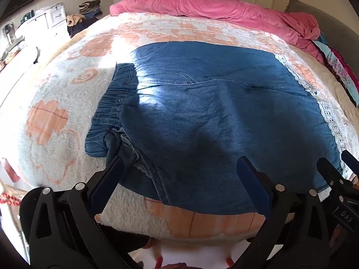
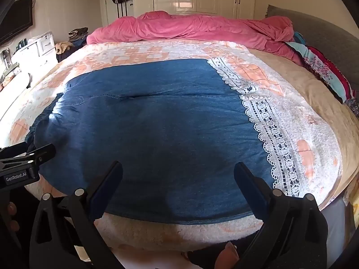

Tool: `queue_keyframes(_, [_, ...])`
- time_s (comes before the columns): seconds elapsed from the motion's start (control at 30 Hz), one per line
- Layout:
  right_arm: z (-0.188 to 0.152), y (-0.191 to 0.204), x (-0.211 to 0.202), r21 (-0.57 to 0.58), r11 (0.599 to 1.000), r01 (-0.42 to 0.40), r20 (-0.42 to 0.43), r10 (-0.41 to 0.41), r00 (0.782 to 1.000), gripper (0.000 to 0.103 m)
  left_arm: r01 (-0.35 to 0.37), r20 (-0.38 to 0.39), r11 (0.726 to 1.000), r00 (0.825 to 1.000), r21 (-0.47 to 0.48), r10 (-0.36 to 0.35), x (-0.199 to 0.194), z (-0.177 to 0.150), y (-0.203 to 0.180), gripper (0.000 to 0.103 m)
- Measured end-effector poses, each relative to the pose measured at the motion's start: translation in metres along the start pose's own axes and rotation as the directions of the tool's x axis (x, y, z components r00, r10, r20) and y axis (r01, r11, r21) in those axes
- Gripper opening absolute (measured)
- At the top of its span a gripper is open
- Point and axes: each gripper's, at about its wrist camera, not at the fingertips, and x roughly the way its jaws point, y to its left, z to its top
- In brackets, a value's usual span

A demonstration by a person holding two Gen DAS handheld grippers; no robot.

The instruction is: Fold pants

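Note:
Blue denim pants (image 1: 202, 112) lie spread flat on the bed, elastic waistband (image 1: 110, 107) at the left, white lace hems (image 1: 329, 112) at the right. They also show in the right wrist view (image 2: 157, 123), with the lace hems (image 2: 269, 130) at the right. My left gripper (image 1: 181, 168) is open and empty, hovering over the pants' near edge by the waistband. My right gripper (image 2: 178, 174) is open and empty over the near edge further right. The right gripper shows at the left view's right edge (image 1: 336, 163); the left gripper shows at the right view's left edge (image 2: 29, 157).
The bed has a white and orange fleece blanket (image 2: 303, 121). A pink duvet (image 2: 190, 29) is bunched at the far side. Folded colourful cloths (image 2: 325, 71) lie at the right. White drawers (image 2: 42, 44) and clothes piles stand at the left, wardrobes behind.

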Motion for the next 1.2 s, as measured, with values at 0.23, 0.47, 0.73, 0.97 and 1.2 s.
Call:
queue_keyframes(0.23, [0.000,0.001,-0.002,-0.001,1.000,0.003,0.010,-0.003,1.000,0.099,-0.016,-0.022,1.000,1.000,0.008,0.016,0.004,-0.002,-0.007,0.094])
queue_keyframes(0.47, [0.004,0.001,-0.002,-0.002,1.000,-0.002,0.002,0.002,1.000,0.099,-0.005,-0.020,1.000,1.000,0.009,0.006,0.003,0.003,-0.003,0.094])
queue_keyframes(0.73, [0.001,0.002,-0.003,-0.009,1.000,-0.006,0.010,0.006,1.000,0.099,-0.002,-0.016,1.000,1.000,0.008,0.002,0.002,0.006,-0.001,0.094])
queue_keyframes(0.97, [0.000,0.003,-0.002,-0.010,1.000,-0.009,0.008,0.009,1.000,0.099,-0.002,-0.015,1.000,1.000,0.008,0.002,0.003,0.005,-0.002,0.094])
queue_keyframes(1.2, [-0.001,0.004,-0.001,-0.013,1.000,-0.006,0.005,0.006,1.000,0.099,-0.005,-0.013,1.000,1.000,0.005,0.005,0.002,0.007,-0.001,0.094])
